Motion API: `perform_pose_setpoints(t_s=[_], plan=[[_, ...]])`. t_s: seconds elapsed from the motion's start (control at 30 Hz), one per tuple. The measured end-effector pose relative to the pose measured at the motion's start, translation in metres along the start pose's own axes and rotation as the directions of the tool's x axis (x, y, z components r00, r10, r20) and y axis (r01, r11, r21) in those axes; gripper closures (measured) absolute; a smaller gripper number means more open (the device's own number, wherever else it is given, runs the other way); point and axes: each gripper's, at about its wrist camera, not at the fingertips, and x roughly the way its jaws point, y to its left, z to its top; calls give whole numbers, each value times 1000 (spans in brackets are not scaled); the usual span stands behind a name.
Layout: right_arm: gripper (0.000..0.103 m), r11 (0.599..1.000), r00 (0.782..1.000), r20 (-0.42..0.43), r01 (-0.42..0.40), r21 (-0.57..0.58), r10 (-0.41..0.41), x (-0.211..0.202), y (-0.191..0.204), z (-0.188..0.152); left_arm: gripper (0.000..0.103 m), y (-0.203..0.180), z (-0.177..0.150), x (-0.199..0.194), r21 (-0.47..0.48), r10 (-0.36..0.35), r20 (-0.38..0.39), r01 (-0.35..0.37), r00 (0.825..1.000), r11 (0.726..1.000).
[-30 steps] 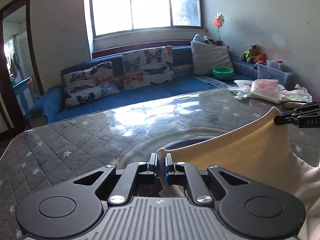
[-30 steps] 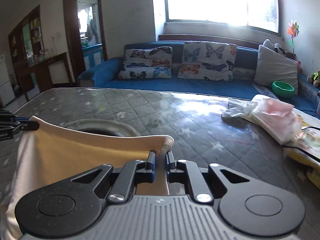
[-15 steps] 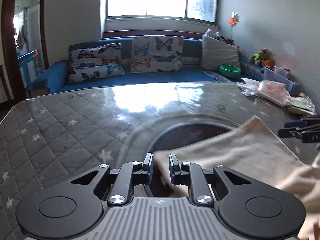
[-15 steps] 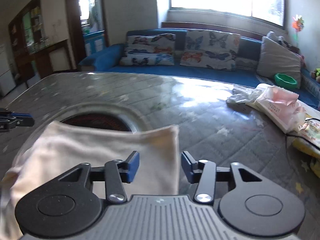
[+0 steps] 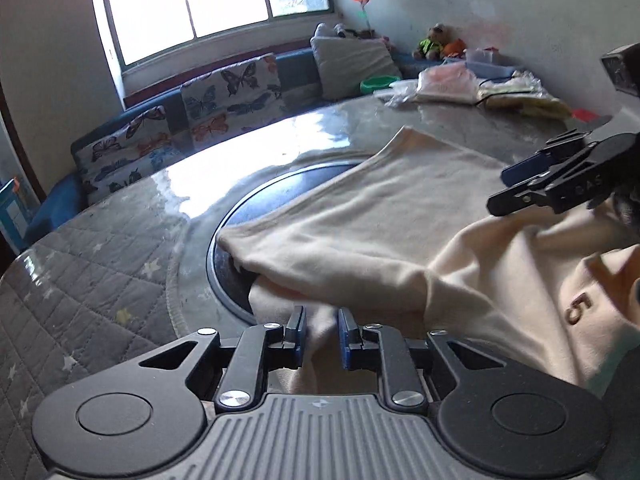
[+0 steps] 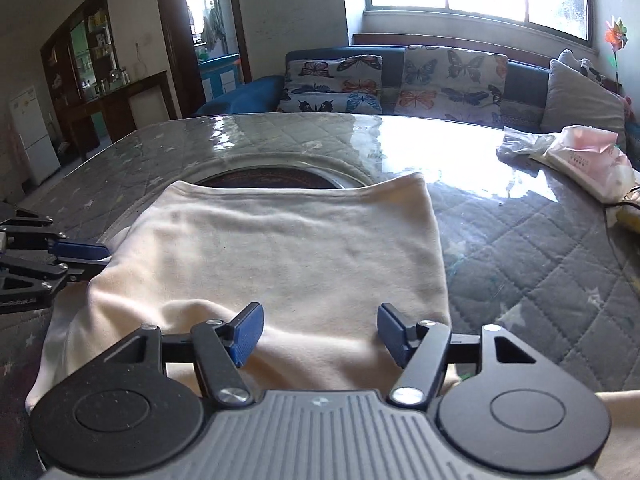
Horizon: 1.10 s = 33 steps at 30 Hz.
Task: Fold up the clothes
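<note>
a brown numeral "5" is showing on the cream garment [image 5: 578, 308]; lettering on the right hand-held gripper [image 5: 520, 184] is staying unreadable.

garment [image 6: 288, 256] spread on the tabletop [image 6: 540, 264], its far edge over the round inset [image 6: 276, 178] at 12 o'clock, bags [image 6: 584, 156] at 2 o'clock, sofa [image 6: 400, 80] behind the tabletop, left tongs [image 6: 80, 256] at the garment's 9 o'clock edge, right tongs [image 6: 320, 332] at 6 o'clock

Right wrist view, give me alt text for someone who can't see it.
A cream garment lies folded over on a quilted grey table, seen over the right gripper, whose blue-padded fingers are opening, clear of the cloth. The left gripper shows at the garment's left edge.
</note>
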Motion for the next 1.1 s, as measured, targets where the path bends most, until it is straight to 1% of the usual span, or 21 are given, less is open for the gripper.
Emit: perform_pose_setpoints(t_s=[0.03, 0.07, 0.13, 0.2, 0.27, 0.33, 0.4, 0.47, 0.5, 0.6, 0.63, 0.67, 0.7, 0.73, 0.77, 0.8, 0.83, 0.93, 1.0, 1.03, 1.1], plan=[[33, 1000, 1000, 2, 4, -8, -4, 1, 2, -1, 87, 1, -1, 2, -1, 7, -3, -7, 1000, 1000], [31, 1000, 1000, 3, 8, -17, -8, 1, 4, -2, 93, 2, -3, 3, -11, 20, -5, -20, 1000, 1000], [30, 999, 1000, 5, 17, -34, -16, 1, 9, -4, 97, 6, -5, -1, -52, 48, -4, -48, 999, 998], [28, 999, 1000, 4, 23, -41, -23, 2, 11, -5, 98, 16, -9, -13, -131, 85, 11, -83, 996, 988], [27, 999, 1000, 3, 28, -41, -28, 3, 12, -5, 98, 29, -14, -28, -230, 135, 24, -126, 991, 965], [26, 999, 1000, 4, 31, -45, -31, 3, 13, -6, 98, 45, -25, -45, -341, 190, 17, -173, 982, 924], [24, 998, 999, 6, 32, -47, -32, 4, 13, -7, 98, 63, -42, -61, -467, 237, -16, -216, 971, 857], [21, 998, 999, 8, 34, -53, -33, 5, 15, -8, 98, 81, -63, -72, -582, 246, -62, -235, 967, 779], [20, 998, 999, 9, 33, -57, -33, 6, 16, -8, 97, 87, -72, -74, -608, 231, -85, -234, 969, 758], [15, 997, 999, 11, 33, -69, -33, 8, 18, -9, 90, 90, -85, -84, -612, 223, -94, -233, 970, 755], [14, 997, 999, 10, 33, -71, -33, 9, 18, -9, 81, 88, -85, -88, -598, 239, -93, -246, 967, 763], [12, 997, 999, 10, 32, -72, -32, 9, 19, -9, 72, 85, -82, -93, -575, 259, -81, -257, 962, 777], [11, 997, 1000, 9, 28, -73, -28, 9, 19, -10, 69, 81, -77, -96, -551, 265, -61, -253, 962, 795], [8, 997, 1000, 8, 25, -74, -24, 10, 19, -10, 60, 77, -72, -100, -527, 264, -39, -244, 964, 814], [5, 997, 1000, 6, 22, -77, -22, 10, 20, -10, 48, 72, -67, -101, -501, 264, -27, -242, 964, 831], [4, 996, 1000, 4, 23, -82, -23, 11, 21, -11, 45, 67, -63, -100, -480, 275, -24, -253, 961, 840], [3, 996, 1000, 4, 29, -90, -29, 12, 23, -11, 43, 68, -62, -96, -481, 288, -40, -271, 957, 834], [0, 994, 999, 3, 37, -102, -37, 13, 27, -13, 43, 76, -63, -79, -514, 317, -117, -330, 941, 791], [0, 994, 999, 4, 39, -103, -39, 13, 28, -13, 43, 88, -72, -70, -566, 321, -170, -359, 932, 742], [0, 994, 999, 3, 39, -104, -39, 13, 28, -13, 45, 92, -77, -69, -582, 332, -173, -368, 927, 725], [0, 994, 999, -1, 41, -105, -41, 13, 28, -13, 63, 94, -79, -70, -580, 360, -168, -387, 918, 716]])
